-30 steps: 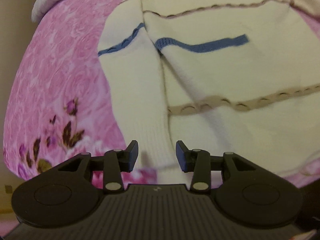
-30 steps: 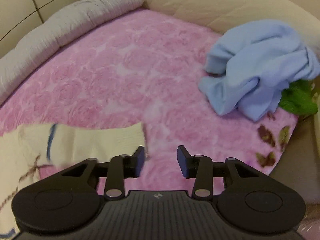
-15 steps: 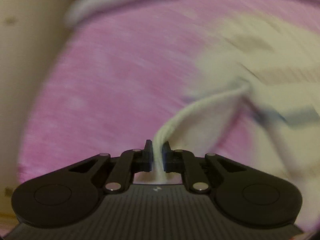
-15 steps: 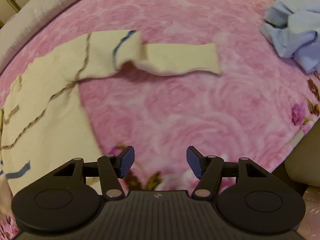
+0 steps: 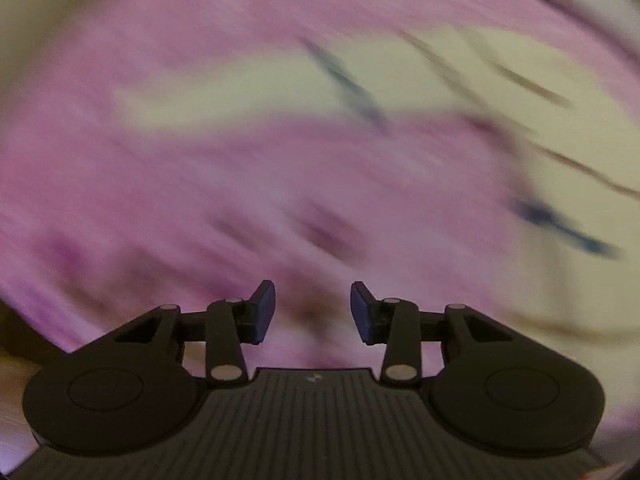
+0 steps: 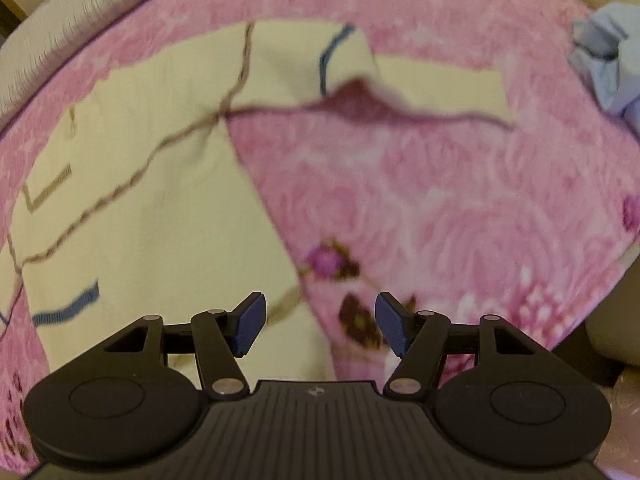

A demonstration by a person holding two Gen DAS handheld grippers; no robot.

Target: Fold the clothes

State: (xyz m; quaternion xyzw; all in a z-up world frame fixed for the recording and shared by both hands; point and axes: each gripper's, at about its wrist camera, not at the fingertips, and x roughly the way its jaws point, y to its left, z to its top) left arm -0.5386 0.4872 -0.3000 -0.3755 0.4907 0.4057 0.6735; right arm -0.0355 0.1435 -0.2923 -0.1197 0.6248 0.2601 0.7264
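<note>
A cream sweater point(image 6: 152, 184) with brown and blue stripes lies flat on the pink floral bedspread point(image 6: 460, 208), one sleeve point(image 6: 436, 84) stretched out to the right. My right gripper point(image 6: 320, 328) hovers over the sweater's lower right hem, its jaws opening, nothing between them. The left wrist view is heavily blurred: the same sweater point(image 5: 460, 92) lies across the top and right, its other sleeve reaching left. My left gripper point(image 5: 312, 312) is over bare bedspread point(image 5: 200, 200), jaws opening and empty.
A crumpled light blue garment point(image 6: 604, 64) lies at the far right of the bed. A grey quilted bolster point(image 6: 52, 52) runs along the back left edge. The bed's front right edge point(image 6: 600, 304) drops away close to my right gripper.
My left gripper let go of the cream sleeve it pinched half a second ago and swung left of the sweater. My right gripper came closer to the sweater's hem and opened a little wider.
</note>
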